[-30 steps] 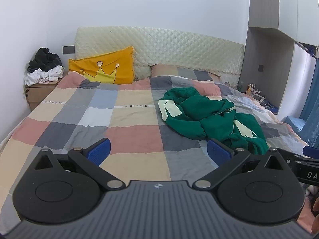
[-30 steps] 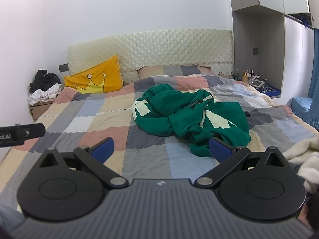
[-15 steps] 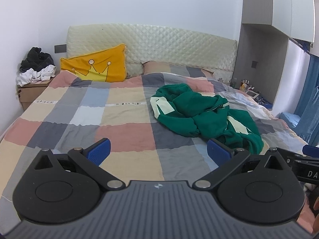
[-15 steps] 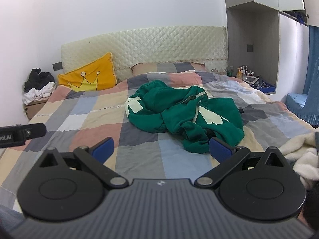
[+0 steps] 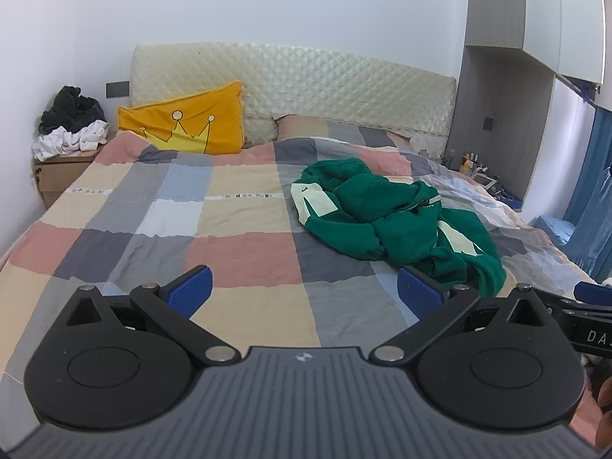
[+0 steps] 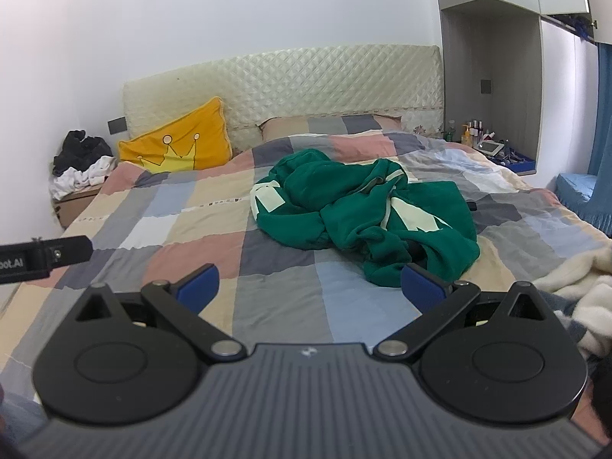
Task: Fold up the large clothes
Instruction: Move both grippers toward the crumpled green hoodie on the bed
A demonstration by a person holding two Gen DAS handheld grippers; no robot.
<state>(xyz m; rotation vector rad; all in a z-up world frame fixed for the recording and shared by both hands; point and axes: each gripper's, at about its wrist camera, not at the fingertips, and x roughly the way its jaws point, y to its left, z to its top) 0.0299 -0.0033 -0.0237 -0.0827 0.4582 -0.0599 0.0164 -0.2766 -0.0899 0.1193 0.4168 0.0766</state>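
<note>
While the crumpled green hoodie with pale patches [image 6: 363, 214] lies heaped right of centre on the patchwork-quilted bed [image 5: 191, 229], I hold my left tool [image 5: 304, 290] and right tool [image 6: 310, 285] spread wide, empty, short of it.

You have soft, even daylight in both views, brightest on the white wall [image 5: 267, 19] above the headboard [image 6: 306, 80]. Only faint shadows sit in the folds of the green garment [image 6: 367, 210], with no glare on the bed [image 5: 229, 237]. Straight lines bow toward the frame edges, as the cabinet [image 5: 497, 95] beside the headboard shows. The far nightstand [image 5: 61, 176] looks slightly soft.
</note>
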